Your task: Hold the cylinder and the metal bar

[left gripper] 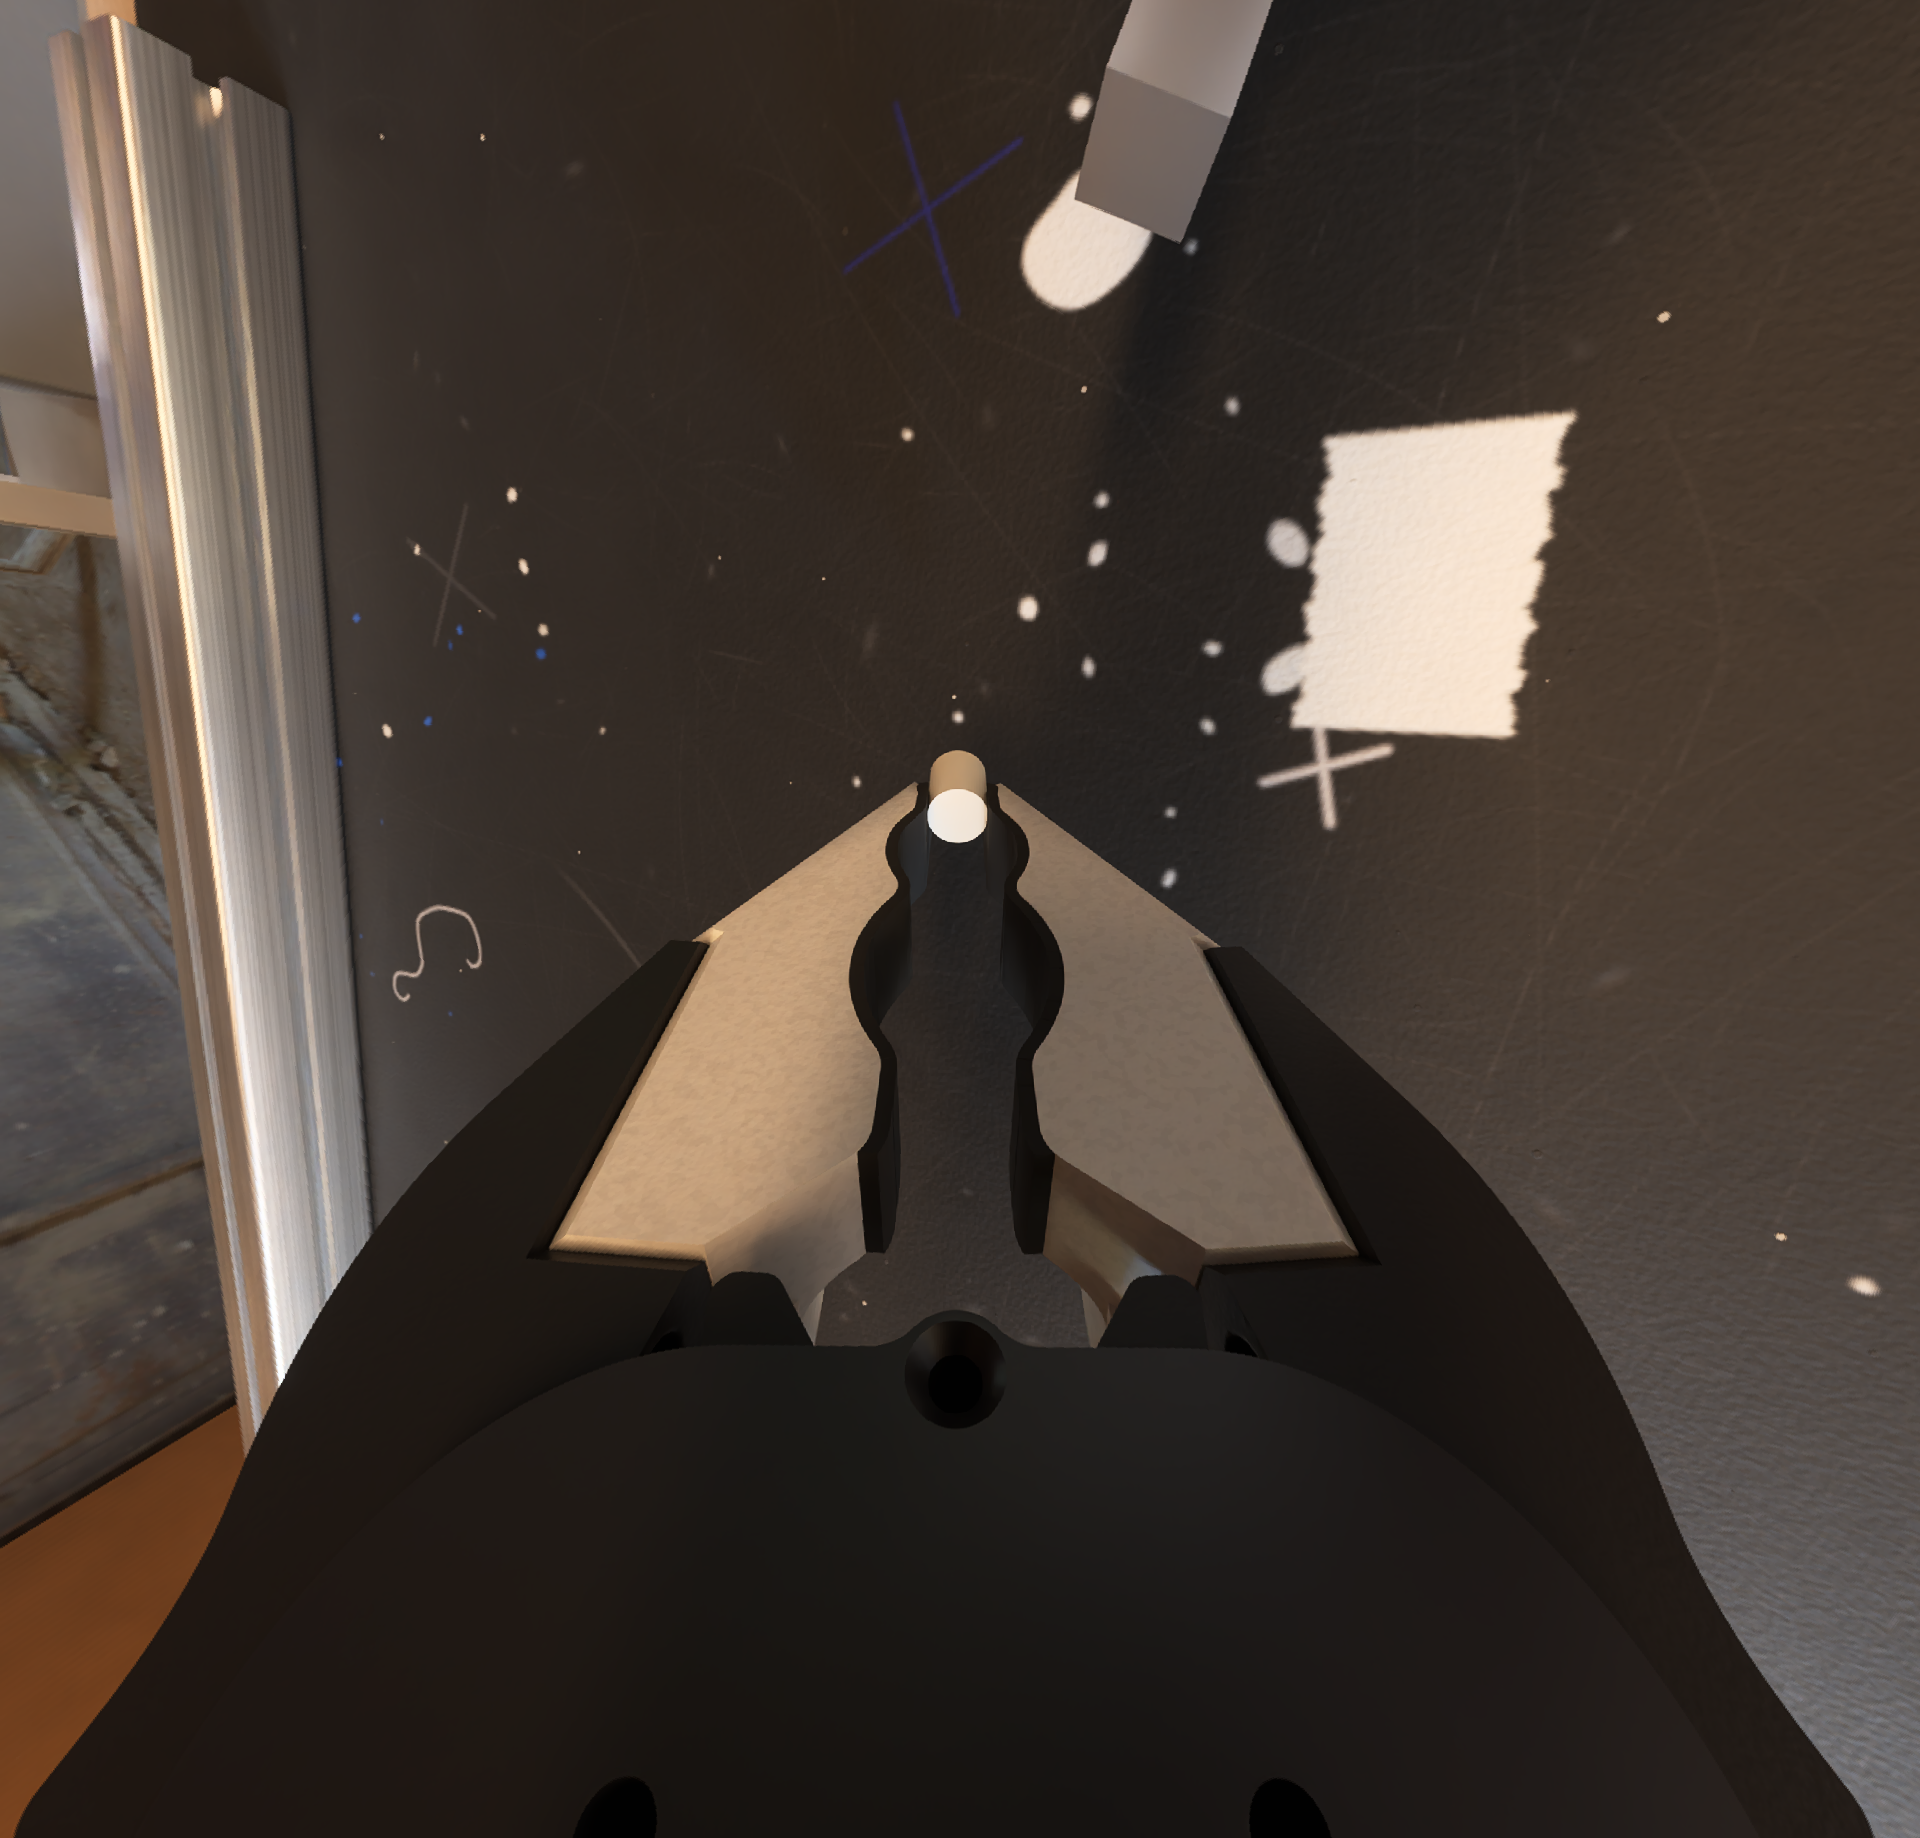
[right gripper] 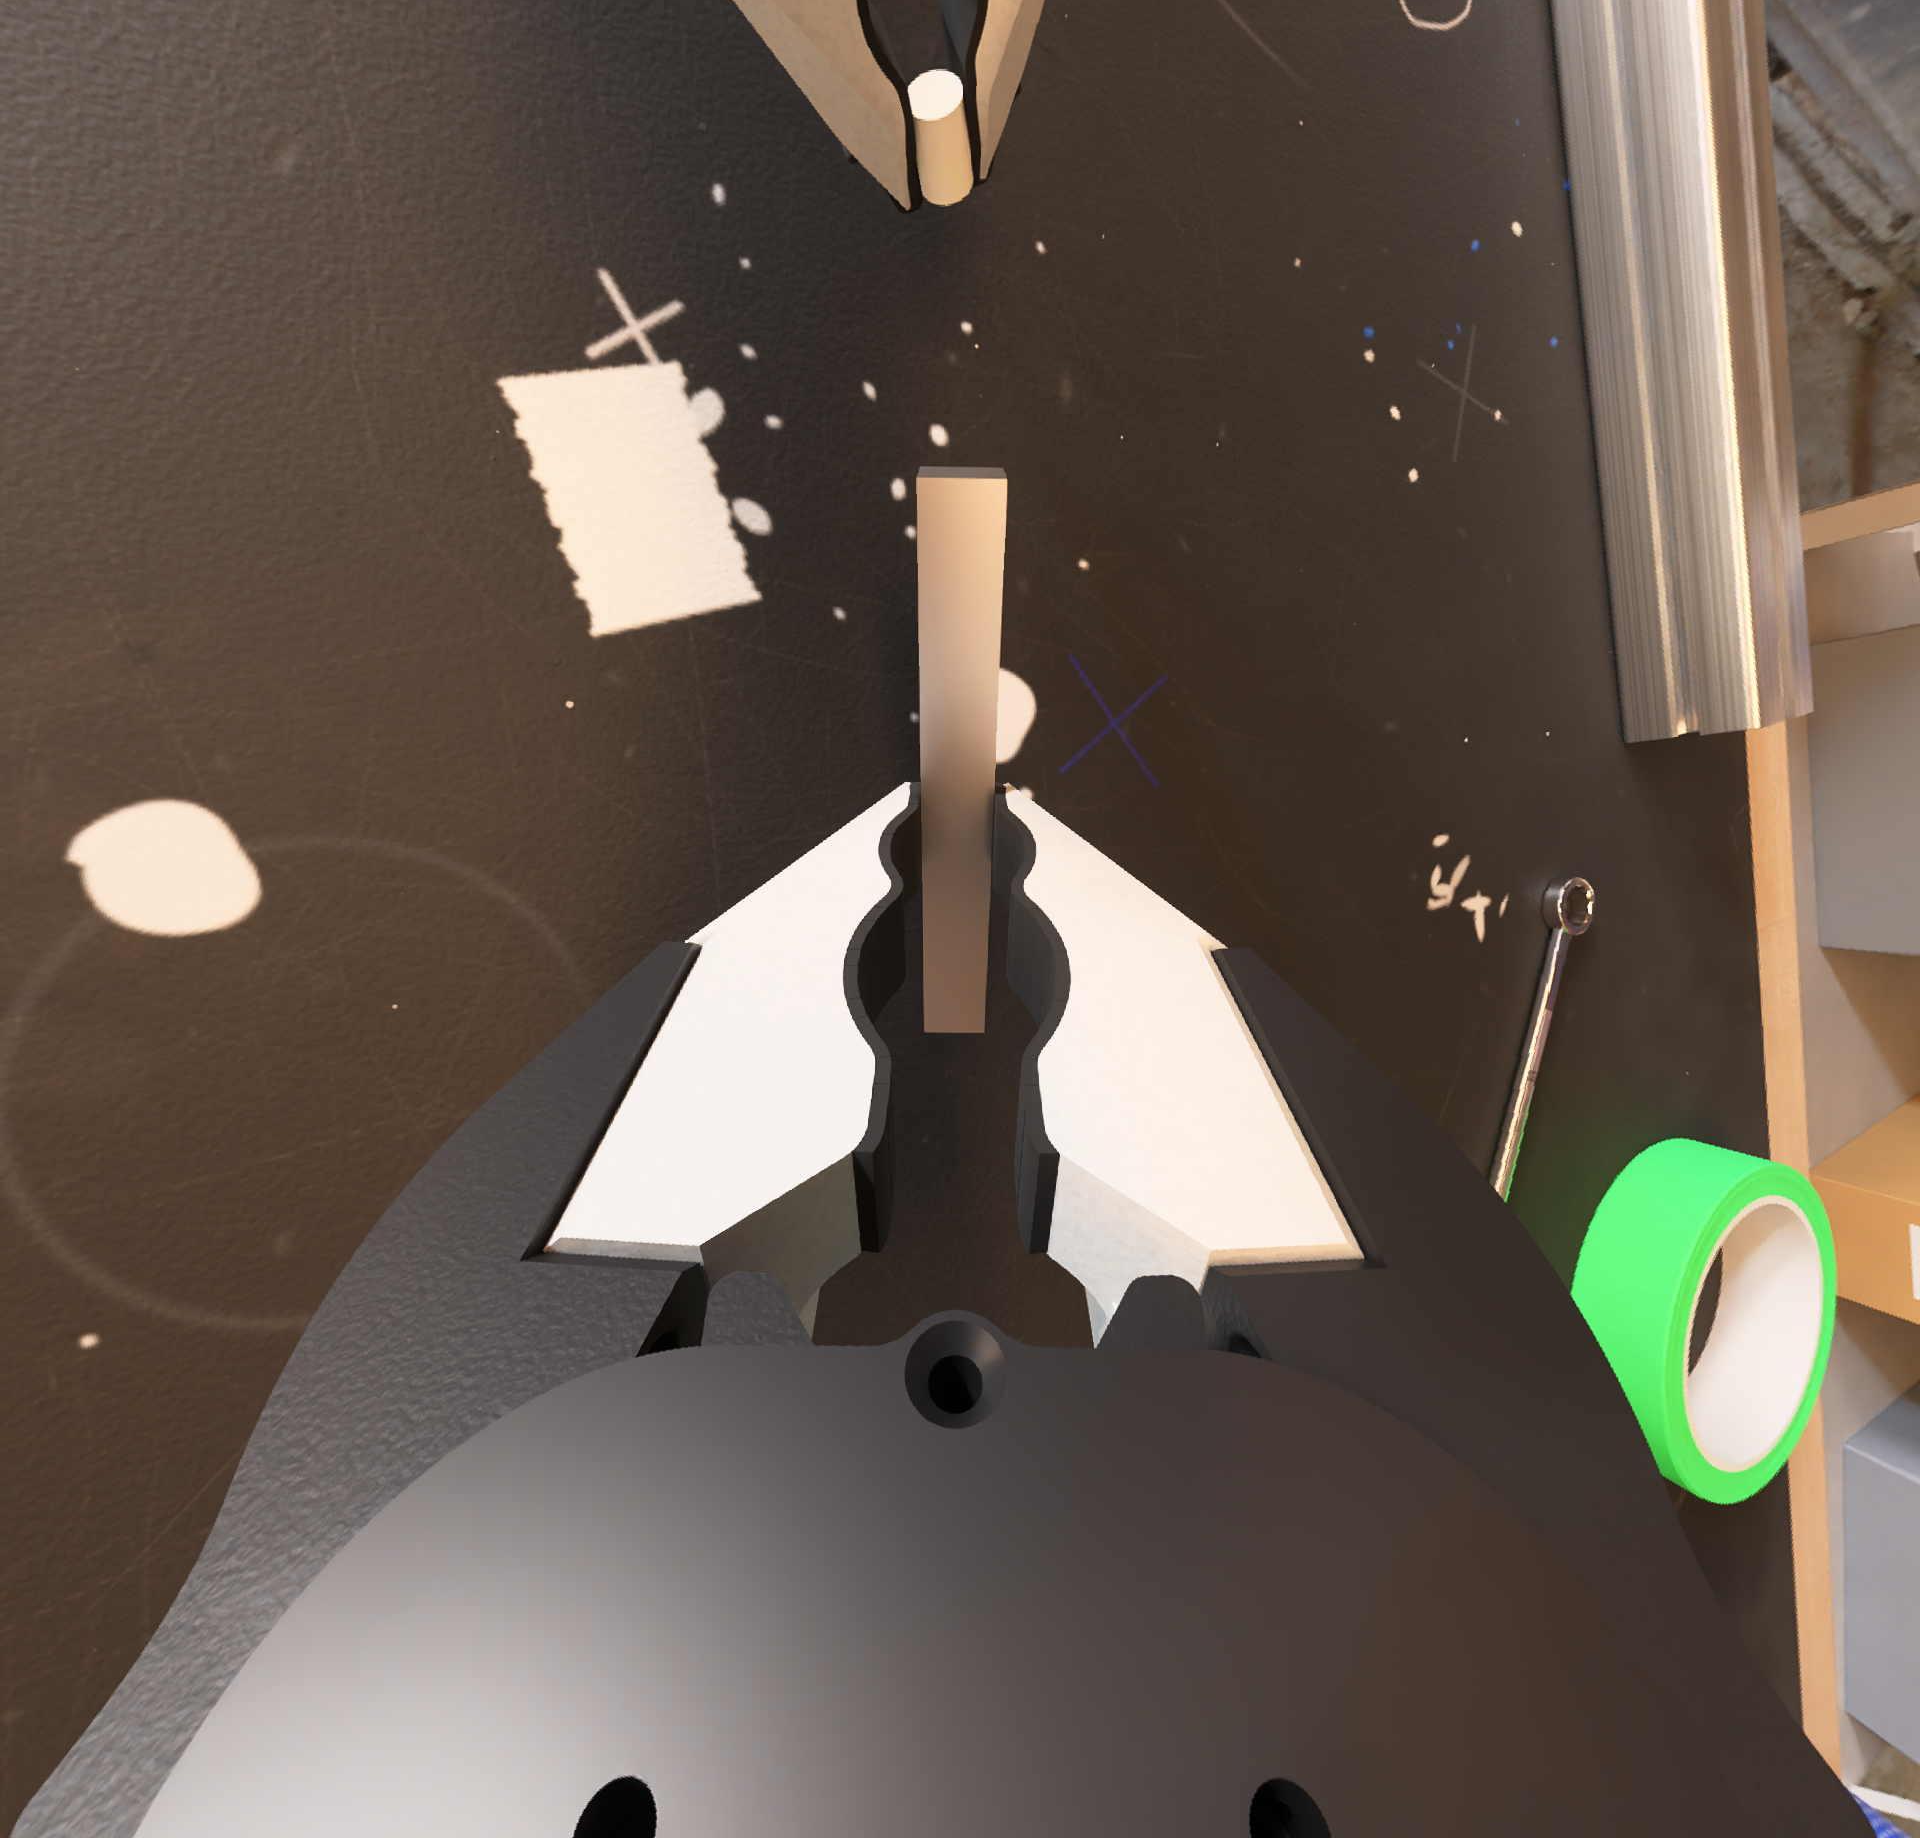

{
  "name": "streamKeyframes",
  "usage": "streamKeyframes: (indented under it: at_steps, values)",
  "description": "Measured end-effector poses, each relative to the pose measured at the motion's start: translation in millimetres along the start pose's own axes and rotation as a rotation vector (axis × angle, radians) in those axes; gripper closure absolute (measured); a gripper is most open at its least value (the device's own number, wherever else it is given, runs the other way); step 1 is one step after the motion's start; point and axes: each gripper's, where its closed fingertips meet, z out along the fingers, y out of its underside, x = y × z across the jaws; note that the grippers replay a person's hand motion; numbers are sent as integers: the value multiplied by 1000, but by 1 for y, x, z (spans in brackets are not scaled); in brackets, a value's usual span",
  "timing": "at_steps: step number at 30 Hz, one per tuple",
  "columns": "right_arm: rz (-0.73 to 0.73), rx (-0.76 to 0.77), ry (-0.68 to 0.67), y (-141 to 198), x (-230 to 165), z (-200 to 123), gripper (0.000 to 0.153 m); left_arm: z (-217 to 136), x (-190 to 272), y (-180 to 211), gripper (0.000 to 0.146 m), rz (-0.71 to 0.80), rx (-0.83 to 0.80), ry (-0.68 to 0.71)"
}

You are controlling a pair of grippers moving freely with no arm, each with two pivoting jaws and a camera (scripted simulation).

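In the left wrist view my left gripper (left gripper: 957,801) is shut on a small pale cylinder (left gripper: 956,814), pinched at the fingertips with its round end facing the camera. The grey metal bar (left gripper: 1164,105) shows at the top right of that view, held above the dark table. In the right wrist view my right gripper (right gripper: 956,801) is shut on the metal bar (right gripper: 961,645), which sticks out forward past the fingertips. The left gripper (right gripper: 943,190) with the cylinder (right gripper: 942,141) shows at the top of the right wrist view, facing mine.
A ribbed aluminium rail (left gripper: 197,645) runs along the dark, paint-speckled table's (left gripper: 675,438) edge; it also shows in the right wrist view (right gripper: 1673,334). A green tape roll (right gripper: 1714,1321) and a chrome wrench (right gripper: 1548,1009) lie at the right near wooden shelving (right gripper: 1849,957).
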Motion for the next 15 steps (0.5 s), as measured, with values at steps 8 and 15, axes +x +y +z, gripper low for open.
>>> streamKeyframes:
  at_steps: [8,15]
  values:
    - [-3,-5,6,1,1,1,141,-2,4,0,137,-5,3,28]
    - [-8,-12,17,2,2,2,141,-6,10,-1,137,-2,3,56]
